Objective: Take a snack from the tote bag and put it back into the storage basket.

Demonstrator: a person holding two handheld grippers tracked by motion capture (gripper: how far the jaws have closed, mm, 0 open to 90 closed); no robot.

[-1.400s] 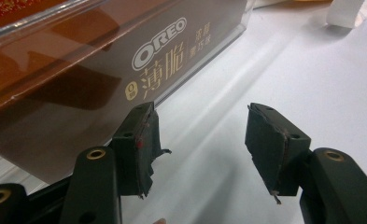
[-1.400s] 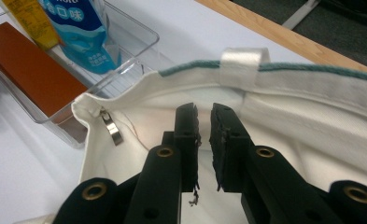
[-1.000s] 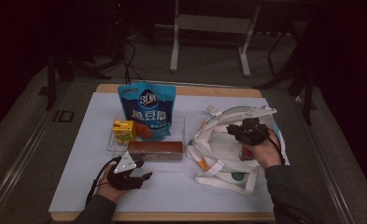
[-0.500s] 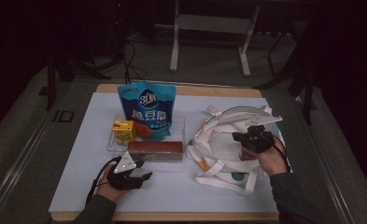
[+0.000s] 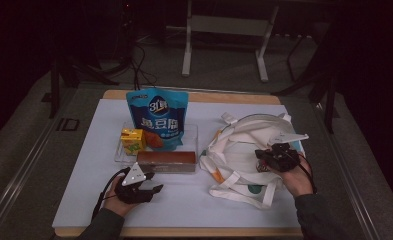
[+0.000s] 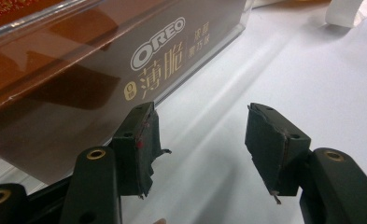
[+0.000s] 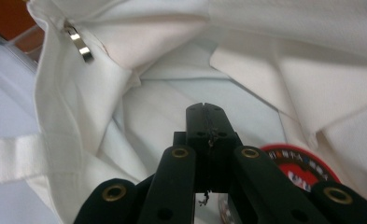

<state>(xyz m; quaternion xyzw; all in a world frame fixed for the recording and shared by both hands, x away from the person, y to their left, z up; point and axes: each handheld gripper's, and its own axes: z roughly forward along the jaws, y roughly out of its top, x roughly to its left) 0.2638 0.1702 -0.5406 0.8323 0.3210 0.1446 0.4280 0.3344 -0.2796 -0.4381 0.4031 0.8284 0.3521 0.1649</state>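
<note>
hovering over the crumpled white tote bag (image 5: pixel 244 155) at the tabletop's (image 5: pixel 184 205) right side, the right hand-held gripper (image 7: pixel 204 108) has its jaws pressed together with nothing between them. the left hand-held gripper (image 6: pixel 200 140) rests with jaws apart and empty, just beside the brown oreo box (image 6: pixel 102 70) near the front edge.

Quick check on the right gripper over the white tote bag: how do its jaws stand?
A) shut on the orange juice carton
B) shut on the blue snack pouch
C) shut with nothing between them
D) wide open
C: in the right gripper view, the right gripper has its jaws pressed together with nothing between them, above the white tote bag.
</note>
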